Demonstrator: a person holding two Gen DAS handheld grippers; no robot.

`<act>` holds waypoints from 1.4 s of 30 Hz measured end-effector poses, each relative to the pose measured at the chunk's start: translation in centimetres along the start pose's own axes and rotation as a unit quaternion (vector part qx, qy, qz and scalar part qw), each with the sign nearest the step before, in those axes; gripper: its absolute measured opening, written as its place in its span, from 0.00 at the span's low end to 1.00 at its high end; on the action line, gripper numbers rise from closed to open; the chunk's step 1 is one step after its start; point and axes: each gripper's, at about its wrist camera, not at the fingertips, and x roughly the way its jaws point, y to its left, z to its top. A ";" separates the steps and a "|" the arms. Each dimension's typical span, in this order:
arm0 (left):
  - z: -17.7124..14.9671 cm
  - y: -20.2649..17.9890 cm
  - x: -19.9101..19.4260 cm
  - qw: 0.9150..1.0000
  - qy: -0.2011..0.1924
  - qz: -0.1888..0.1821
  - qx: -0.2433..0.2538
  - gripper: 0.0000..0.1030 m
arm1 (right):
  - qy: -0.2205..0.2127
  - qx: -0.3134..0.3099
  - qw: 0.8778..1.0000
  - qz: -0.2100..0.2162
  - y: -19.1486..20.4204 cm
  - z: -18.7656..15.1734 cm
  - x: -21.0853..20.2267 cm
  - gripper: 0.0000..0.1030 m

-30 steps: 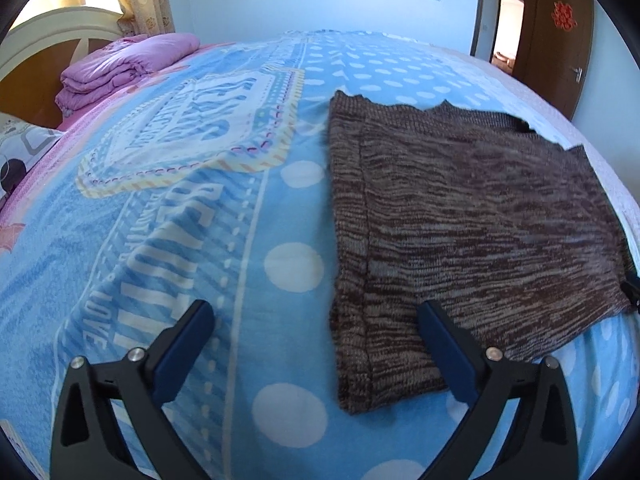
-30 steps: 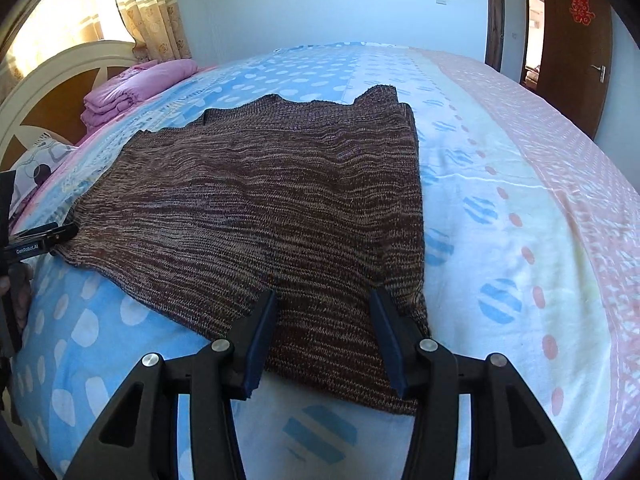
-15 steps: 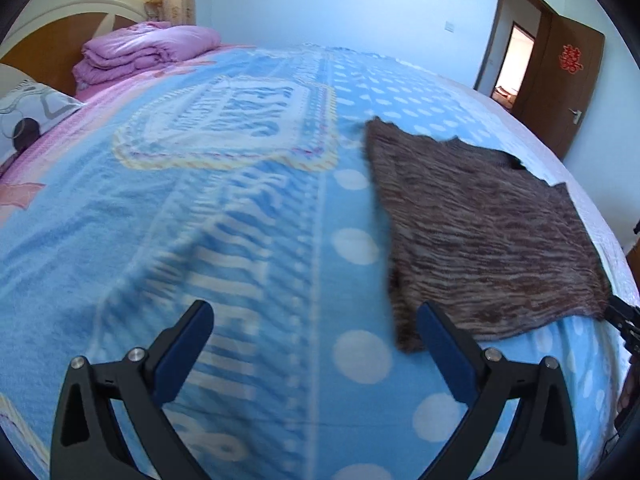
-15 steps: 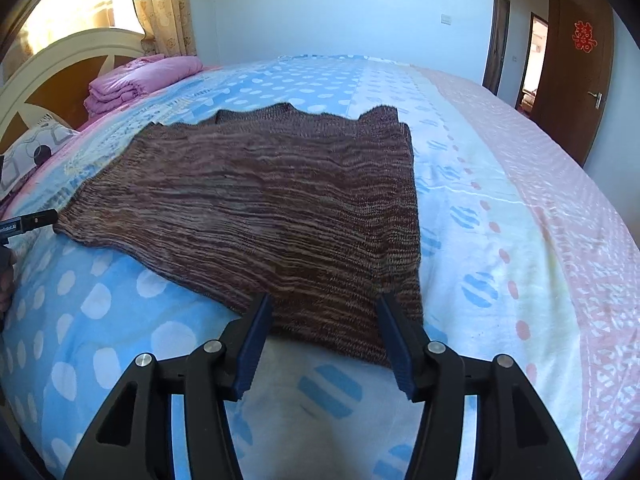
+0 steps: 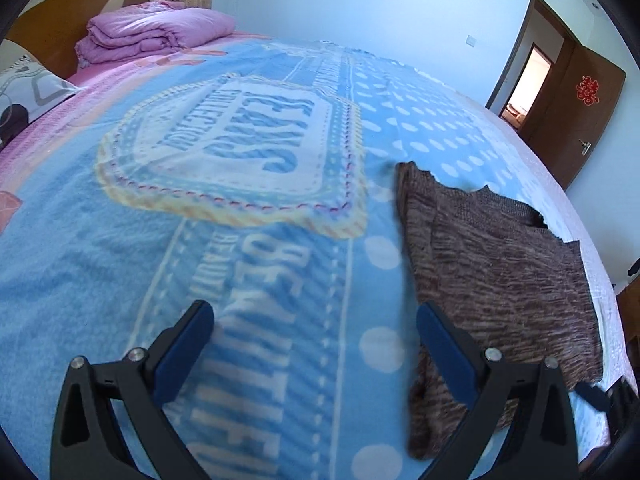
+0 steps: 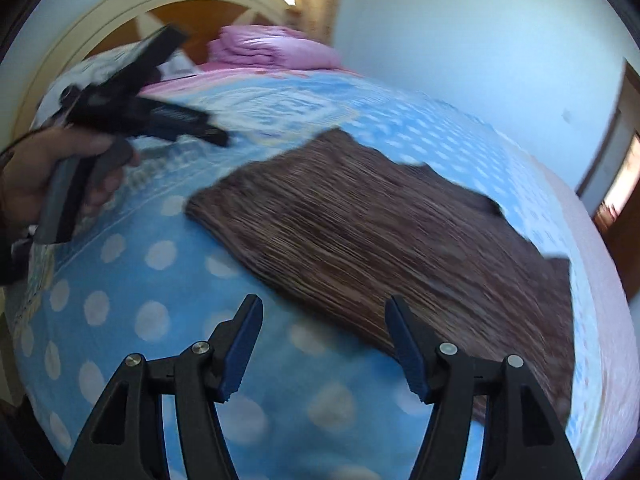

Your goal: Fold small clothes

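A brown knitted sleeveless top [image 5: 500, 268] lies flat on the blue dotted bedspread [image 5: 256, 248]. My left gripper [image 5: 316, 320] is open and empty, above the bedspread just left of the top's near corner. My right gripper [image 6: 324, 316] is open and empty, above the top's near edge [image 6: 384, 236]; this view is blurred. The left gripper [image 6: 160, 108] and the hand that holds it show at the left of the right wrist view.
A folded pink quilt [image 5: 156, 34] and a pillow [image 5: 28, 92] lie by the wooden headboard [image 6: 132, 12]. A brown door [image 5: 576, 96] stands open at the far right. The bed's edge runs beyond the top on the right.
Both grippers have swung left and lifted back from the top. The right gripper has opened wider. The top has not moved.
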 end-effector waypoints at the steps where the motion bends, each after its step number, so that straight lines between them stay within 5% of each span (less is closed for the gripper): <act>1: 0.1 -0.1 0.1 1.000 0.003 -0.004 -0.001 1.00 | -0.001 -0.014 1.000 0.001 1.1 0.5 0.5 0.63; 4: 0.6 -0.4 1.1 0.999 0.014 -0.029 -0.008 1.00 | 0.000 -0.042 0.999 0.004 3.6 1.6 2.0 0.63; 13: 1.6 -2.3 3.4 0.999 0.008 -0.020 0.028 0.99 | 0.002 -0.060 0.998 -0.003 6.6 2.4 4.3 0.63; 23: 3.8 -5.5 6.2 0.996 0.012 -0.019 0.087 0.88 | -0.003 -0.057 0.998 -0.018 7.4 3.0 4.9 0.63; 42: 5.3 -8.0 8.6 0.991 0.009 -0.016 0.133 0.86 | -0.002 -0.077 0.996 -0.045 9.5 4.0 5.6 0.62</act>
